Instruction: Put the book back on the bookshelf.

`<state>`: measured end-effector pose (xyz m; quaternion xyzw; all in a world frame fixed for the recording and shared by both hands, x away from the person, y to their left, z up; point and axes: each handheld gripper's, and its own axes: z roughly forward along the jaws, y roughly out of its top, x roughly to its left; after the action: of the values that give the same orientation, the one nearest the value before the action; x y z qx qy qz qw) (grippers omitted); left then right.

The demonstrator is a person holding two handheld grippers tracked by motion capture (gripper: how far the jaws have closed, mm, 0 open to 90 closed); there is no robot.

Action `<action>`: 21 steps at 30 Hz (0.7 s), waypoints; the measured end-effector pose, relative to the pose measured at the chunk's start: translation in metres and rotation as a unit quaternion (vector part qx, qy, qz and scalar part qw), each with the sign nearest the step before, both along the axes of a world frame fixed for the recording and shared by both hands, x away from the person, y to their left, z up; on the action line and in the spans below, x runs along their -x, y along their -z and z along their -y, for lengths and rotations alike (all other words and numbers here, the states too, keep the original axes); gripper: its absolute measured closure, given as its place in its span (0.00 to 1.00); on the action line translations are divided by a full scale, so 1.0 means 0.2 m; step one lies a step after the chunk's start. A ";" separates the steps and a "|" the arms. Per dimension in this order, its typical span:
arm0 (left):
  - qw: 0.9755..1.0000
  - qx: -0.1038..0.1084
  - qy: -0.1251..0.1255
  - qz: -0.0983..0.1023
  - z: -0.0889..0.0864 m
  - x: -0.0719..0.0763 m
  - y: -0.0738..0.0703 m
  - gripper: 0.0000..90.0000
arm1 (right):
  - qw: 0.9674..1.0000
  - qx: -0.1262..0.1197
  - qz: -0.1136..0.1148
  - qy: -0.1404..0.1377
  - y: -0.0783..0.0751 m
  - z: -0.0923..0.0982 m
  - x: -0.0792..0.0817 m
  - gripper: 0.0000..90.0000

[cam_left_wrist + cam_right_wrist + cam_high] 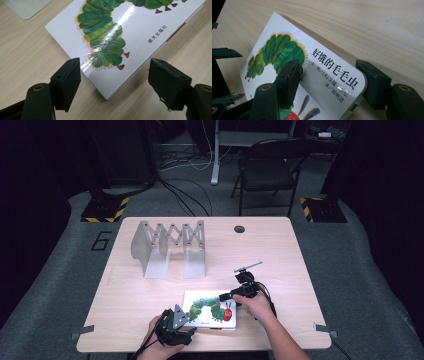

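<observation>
Book [210, 310] with green caterpillar lies flat near your edge of table [280, 250]. Your left gripper [113, 72] is wide open, one book corner between jaws, not touching. Your right gripper [329, 80] is open too, one jaw over cover, other jaw past rounded corner, no squeeze yet. Looks like grab step, just starting. Metal book rack [167, 247] stands farther back, well apart. Next, probably close both on book, lift, keep level. Cover looks shiny, may slip.
</observation>
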<state>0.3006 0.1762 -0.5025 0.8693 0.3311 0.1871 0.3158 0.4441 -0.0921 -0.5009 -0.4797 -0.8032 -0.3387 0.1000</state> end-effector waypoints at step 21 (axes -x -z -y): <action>0.999 0.039 -0.031 -0.001 -0.12 -0.06 -0.06 0.30 | 1.000 0.001 0.009 0.000 0.00 0.00 0.00 0.41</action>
<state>0.3132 0.2002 -0.4913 0.8458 0.3655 0.1832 0.3428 0.4433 -0.0927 -0.5016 -0.4770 -0.8044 -0.3418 0.0924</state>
